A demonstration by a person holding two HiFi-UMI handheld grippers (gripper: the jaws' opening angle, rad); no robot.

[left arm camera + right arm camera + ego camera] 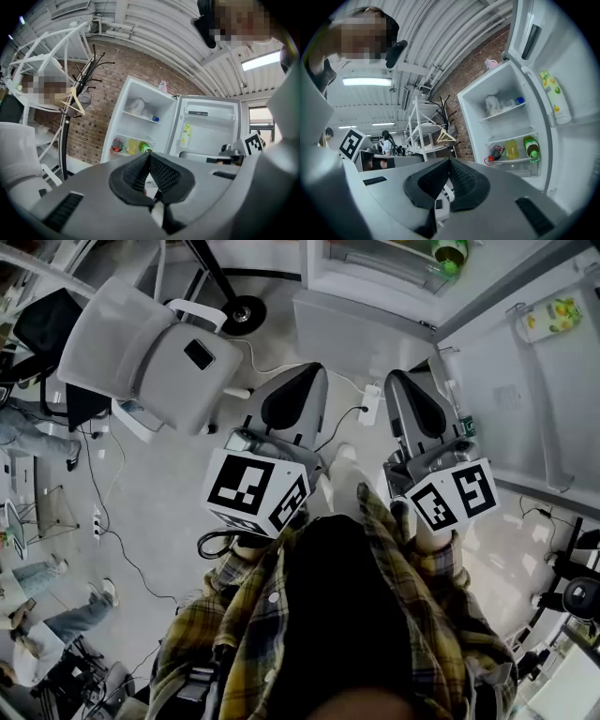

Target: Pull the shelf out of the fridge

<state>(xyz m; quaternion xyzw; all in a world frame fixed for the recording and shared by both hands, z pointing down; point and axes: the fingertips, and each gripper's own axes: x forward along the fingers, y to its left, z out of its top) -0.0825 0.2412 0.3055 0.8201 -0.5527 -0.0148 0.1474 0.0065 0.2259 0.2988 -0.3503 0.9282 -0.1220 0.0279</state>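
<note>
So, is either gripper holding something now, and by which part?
Nothing is held. The left gripper and the right gripper are both shut and empty; the fridge stands apart, ahead.

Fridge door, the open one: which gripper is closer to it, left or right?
Right. The right gripper hangs close beside the fridge door, at its inner face; the left gripper is farther off, on the right gripper's far side.
</note>
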